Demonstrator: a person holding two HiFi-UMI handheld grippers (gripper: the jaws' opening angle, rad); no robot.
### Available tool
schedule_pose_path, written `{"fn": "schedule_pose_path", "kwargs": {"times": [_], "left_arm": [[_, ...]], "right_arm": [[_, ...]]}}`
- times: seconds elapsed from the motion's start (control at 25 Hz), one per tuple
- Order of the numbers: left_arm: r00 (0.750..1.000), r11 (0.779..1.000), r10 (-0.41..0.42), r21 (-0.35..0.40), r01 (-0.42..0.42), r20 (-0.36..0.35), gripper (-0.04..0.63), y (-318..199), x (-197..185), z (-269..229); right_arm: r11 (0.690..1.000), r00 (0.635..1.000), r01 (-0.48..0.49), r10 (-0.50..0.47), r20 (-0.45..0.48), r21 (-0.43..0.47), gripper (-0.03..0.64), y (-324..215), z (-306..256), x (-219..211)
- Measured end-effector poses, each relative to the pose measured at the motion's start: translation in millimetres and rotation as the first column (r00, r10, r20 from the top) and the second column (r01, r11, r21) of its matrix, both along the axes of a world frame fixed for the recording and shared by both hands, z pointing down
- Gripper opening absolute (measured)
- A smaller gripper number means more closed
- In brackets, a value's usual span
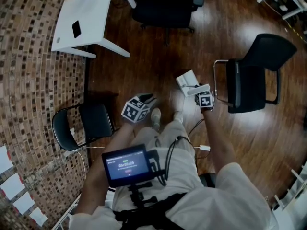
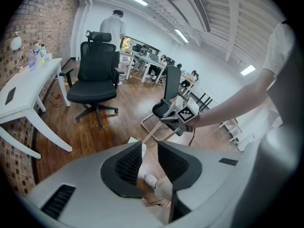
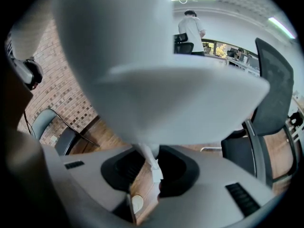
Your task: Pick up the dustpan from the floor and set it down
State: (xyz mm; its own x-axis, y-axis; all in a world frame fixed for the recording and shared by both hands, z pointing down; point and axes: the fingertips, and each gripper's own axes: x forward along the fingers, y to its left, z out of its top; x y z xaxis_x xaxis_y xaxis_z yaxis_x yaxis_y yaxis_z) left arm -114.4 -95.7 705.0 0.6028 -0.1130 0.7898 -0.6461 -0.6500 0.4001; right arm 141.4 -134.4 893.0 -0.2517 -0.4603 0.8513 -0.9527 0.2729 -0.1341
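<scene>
Far left: a black folding chair (image 1: 88,123) is standing by the brick wall, well apart from the work.

Left gripper (image 1: 146,100): I am holding it idle above my shoes (image 1: 156,116), angled down. Its jaws are standing a narrow gap apart with only floor showing between them. It is carrying nothing.

Centre-right: the dustpan (image 1: 186,80) is hanging in the air over the wooden floor (image 1: 158,56), just ahead of my feet. It is already off the ground, so I am judging the pick-up done and the set-down as the step in hand.

Right gripper (image 1: 199,91): I am pinching the dustpan's thin white stem between the pressed-together jaws. In the right gripper view the pan is filling the whole upper field, so I am seeing little of the landing spot from there.

Right: a black chair (image 1: 254,75) with a metal frame is standing near the gripper.

Notes for the set-down:
- I am aiming for open floor between my shoes and the chair frame.
- I am planning a slow, straight descent with the pan level.
- The pinch is on a narrow stem, so the pan is likely to swing if I am hurrying.
- I am intending to release only once the pan's underside is resting flat on the floor.
</scene>
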Motion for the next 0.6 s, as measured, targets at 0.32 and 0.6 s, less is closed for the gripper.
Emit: {"fn": "schedule_pose_path", "kwargs": {"times": [0.32, 0.6], "left_arm": [[1.000, 1.000, 0.019, 0.004, -0.019, 0.012, 0.097, 10.4, -0.4, 3.3], [1.000, 1.000, 0.007, -0.006, -0.007, 0.021, 0.097, 29.0, -11.6, 9.3]], "right_arm": [[1.000, 1.000, -0.001, 0.000, -0.023, -0.019, 0.101, 11.1, 12.9, -0.1], [0.999, 0.999, 0.036, -0.036, -0.021, -0.019, 0.101, 15.4, 23.6, -8.6]]}}
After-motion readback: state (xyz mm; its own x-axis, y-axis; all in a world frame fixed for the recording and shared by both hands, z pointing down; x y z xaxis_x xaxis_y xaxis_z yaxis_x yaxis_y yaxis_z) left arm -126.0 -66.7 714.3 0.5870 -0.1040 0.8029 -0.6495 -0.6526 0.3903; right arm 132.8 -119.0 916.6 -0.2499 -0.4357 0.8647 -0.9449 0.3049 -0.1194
